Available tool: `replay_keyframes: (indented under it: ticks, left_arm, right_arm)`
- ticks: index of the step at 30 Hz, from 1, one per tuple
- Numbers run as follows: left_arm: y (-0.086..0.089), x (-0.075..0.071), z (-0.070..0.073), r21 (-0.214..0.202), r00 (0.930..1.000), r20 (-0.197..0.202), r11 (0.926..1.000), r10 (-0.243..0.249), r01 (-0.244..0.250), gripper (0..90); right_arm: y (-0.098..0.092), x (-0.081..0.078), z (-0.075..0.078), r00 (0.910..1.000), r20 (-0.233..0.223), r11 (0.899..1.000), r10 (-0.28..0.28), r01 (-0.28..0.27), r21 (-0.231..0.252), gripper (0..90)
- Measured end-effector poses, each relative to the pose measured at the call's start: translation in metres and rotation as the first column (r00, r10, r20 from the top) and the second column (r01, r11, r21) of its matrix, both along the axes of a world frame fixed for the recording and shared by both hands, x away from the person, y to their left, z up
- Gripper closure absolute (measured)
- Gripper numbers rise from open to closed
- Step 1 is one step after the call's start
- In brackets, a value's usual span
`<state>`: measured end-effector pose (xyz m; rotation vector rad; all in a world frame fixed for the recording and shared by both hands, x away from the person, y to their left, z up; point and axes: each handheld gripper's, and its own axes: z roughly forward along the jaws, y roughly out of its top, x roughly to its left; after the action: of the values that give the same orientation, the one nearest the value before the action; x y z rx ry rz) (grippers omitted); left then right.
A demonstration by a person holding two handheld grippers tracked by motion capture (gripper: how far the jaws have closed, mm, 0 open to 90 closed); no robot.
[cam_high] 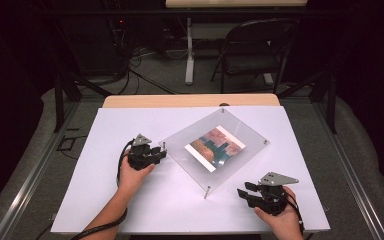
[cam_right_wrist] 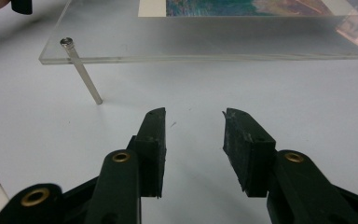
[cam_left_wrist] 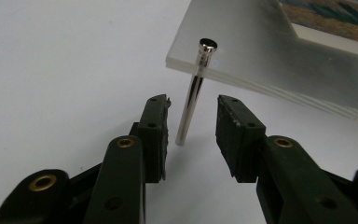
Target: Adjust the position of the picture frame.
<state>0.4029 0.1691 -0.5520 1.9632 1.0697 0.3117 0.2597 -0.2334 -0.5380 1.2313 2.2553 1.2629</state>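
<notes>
Presently left gripper (cam_left_wrist: pixel 192 122) fingers spread either side of metal standoff pin (cam_left_wrist: pixel 193 95) at acrylic photo frame (cam_high: pixel 215 146) corner; right gripper (cam_right_wrist: pixel 193 142) fingers spread over white surface (cam_high: pixel 130 200).

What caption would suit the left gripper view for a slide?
Open left gripper straddling a metal standoff pin at the corner of a clear acrylic photo frame.

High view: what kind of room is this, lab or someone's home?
Likely a lab or recording workspace: a white-topped table fenced by a metal frame, loose cables on the floor, a folding chair and dark surroundings.
</notes>
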Motion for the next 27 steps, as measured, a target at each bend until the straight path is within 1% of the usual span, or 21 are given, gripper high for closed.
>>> replay_keyframes:
  ticks: [3, 5, 7, 8, 9, 11, 16, 18, 20, 21, 24, 25, 27]
  left_arm:
    - [-0.003, 0.003, -0.002, -0.001, 1.0000, 0.004, 1.0000, -0.002, 0.002, 64.9]
    - [-0.005, 0.006, -0.003, 0.002, 1.0000, -0.005, 1.0000, 0.005, -0.005, 65.4]
    - [-0.006, 0.008, -0.004, 0.003, 1.0000, -0.007, 1.0000, 0.005, -0.005, 67.1]
    - [-0.006, 0.009, -0.005, 0.006, 1.0000, -0.009, 1.0000, 0.002, -0.002, 69.3]
    - [-0.007, 0.009, -0.005, 0.004, 1.0000, -0.008, 1.0000, 0.002, -0.002, 69.3]
    - [-0.008, 0.010, -0.005, 0.010, 1.0000, -0.001, 0.9999, 0.001, -0.001, 71.4]
    - [-0.010, 0.012, -0.006, 0.038, 0.9998, 0.017, 0.9992, -0.011, 0.010, 78.0]
    - [-0.011, 0.013, -0.007, 0.045, 0.9998, 0.020, 0.9990, -0.006, 0.005, 78.5]
    - [-0.011, 0.014, -0.008, 0.041, 0.9998, 0.019, 0.9991, -0.009, 0.008, 78.9]
    - [-0.012, 0.014, -0.008, 0.039, 0.9997, 0.020, 0.9992, -0.012, 0.011, 79.6]
    - [-0.013, 0.015, -0.008, 0.039, 0.9996, 0.021, 0.9991, -0.016, 0.016, 82.4]
    - [-0.012, 0.015, -0.008, 0.038, 0.9996, 0.021, 0.9991, -0.018, 0.017, 82.8]
    - [-0.012, 0.015, -0.008, 0.035, 0.9997, 0.017, 0.9992, -0.019, 0.018, 83.0]
  right_arm:
    - [0.001, -0.001, 0.000, 1.0000, -0.008, 1.000, -0.002, 0.002, -0.002, 59.0]
    - [0.003, -0.002, 0.000, 1.0000, -0.005, 1.000, -0.003, 0.003, -0.004, 59.3]
    - [0.005, -0.003, 0.000, 1.0000, -0.001, 1.000, -0.001, 0.001, -0.004, 59.6]
    - [0.006, -0.005, 0.000, 1.0000, 0.002, 1.000, -0.003, 0.003, -0.003, 60.1]
    - [0.006, -0.005, 0.000, 1.0000, 0.002, 1.000, -0.003, 0.003, -0.003, 60.1]
    - [0.006, -0.006, 0.000, 1.0000, 0.000, 1.000, -0.004, 0.004, -0.011, 60.4]
    - [0.007, -0.009, 0.000, 0.9999, -0.001, 1.000, -0.013, 0.013, 0.002, 61.2]
    - [0.008, -0.009, 0.000, 0.9999, -0.004, 1.000, -0.011, 0.011, 0.008, 62.1]
    - [0.010, -0.009, 0.000, 1.0000, -0.006, 1.000, -0.003, 0.003, 0.018, 63.1]
    - [0.011, -0.010, 0.000, 0.9998, -0.017, 1.000, 0.003, -0.003, 0.017, 63.2]
    - [0.017, -0.010, -0.001, 0.9996, -0.028, 1.000, 0.009, -0.009, 0.014, 63.7]
    - [0.017, -0.010, -0.001, 0.9996, -0.025, 1.000, 0.015, -0.015, 0.011, 63.9]
    - [0.019, -0.010, -0.002, 0.9994, -0.029, 1.000, 0.021, -0.021, 0.020, 64.3]
